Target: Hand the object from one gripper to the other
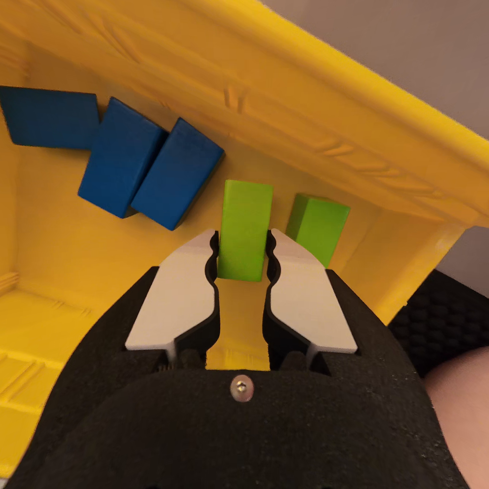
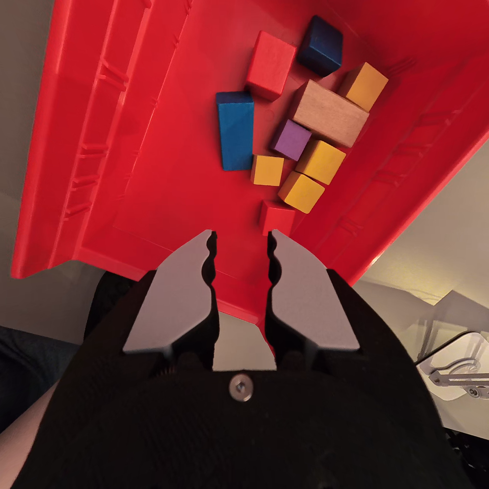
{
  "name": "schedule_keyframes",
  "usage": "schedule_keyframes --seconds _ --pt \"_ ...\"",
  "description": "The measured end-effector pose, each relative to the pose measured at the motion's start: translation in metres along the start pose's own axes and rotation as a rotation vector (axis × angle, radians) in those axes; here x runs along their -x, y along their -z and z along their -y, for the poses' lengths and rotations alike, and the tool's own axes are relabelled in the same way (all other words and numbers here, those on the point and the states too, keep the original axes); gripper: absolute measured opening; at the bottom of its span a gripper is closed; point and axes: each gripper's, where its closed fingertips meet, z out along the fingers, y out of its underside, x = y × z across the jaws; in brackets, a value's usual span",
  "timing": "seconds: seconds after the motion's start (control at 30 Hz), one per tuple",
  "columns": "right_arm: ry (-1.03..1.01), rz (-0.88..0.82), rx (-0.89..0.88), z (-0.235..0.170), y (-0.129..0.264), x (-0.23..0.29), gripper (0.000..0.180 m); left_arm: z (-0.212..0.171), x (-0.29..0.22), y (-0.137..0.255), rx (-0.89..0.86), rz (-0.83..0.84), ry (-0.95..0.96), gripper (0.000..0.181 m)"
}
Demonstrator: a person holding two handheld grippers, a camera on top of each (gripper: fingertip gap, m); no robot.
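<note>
In the left wrist view my left gripper (image 1: 243, 234) has its jaws around a bright green rectangular block (image 1: 244, 227), and both pads touch its long sides. The block sits inside a yellow bin (image 1: 291, 111), and I cannot tell whether it is lifted off the floor. A second green block (image 1: 321, 227) lies just to its right. In the right wrist view my right gripper (image 2: 243, 234) is open and empty, hovering over the near end of a red bin (image 2: 158, 132). A small red cube (image 2: 277, 215) lies just beyond its right fingertip.
Three blue blocks (image 1: 148, 164) lie to the left in the yellow bin. The red bin holds several blocks: a blue one (image 2: 235, 132), a purple one (image 2: 292, 139), a plain wooden one (image 2: 330, 113), and orange and yellow ones (image 2: 301, 193). A person's arm (image 1: 460, 397) shows at the right edge. Black foam (image 1: 436, 304) lies beside the yellow bin.
</note>
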Motion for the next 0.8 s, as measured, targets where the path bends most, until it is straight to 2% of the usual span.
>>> schedule_keyframes --seconds 0.23,0.4,0.5,0.6,0.7,0.8 --pt "-0.008 -0.033 -0.039 0.005 0.011 0.000 0.036 0.017 0.010 0.053 -0.226 0.116 0.035 0.034" --pt "-0.003 -0.151 -0.185 0.022 0.047 0.002 0.034 0.063 0.022 0.116 -0.637 0.198 0.059 0.033" --pt "0.089 -0.206 -0.382 0.052 0.080 0.021 0.035 0.087 0.008 0.139 -0.847 0.002 0.106 0.034" --pt "0.316 -0.241 -0.677 0.101 0.119 0.064 0.038 0.109 -0.010 0.155 -0.968 -0.156 0.111 0.033" --pt "0.621 -0.164 -0.946 0.137 0.138 0.141 0.075 0.136 -0.026 0.171 -1.083 -0.336 0.175 0.033" --pt "0.820 -0.156 -1.174 0.161 0.144 0.207 0.076 0.161 -0.042 0.183 -1.177 -0.568 0.246 0.033"
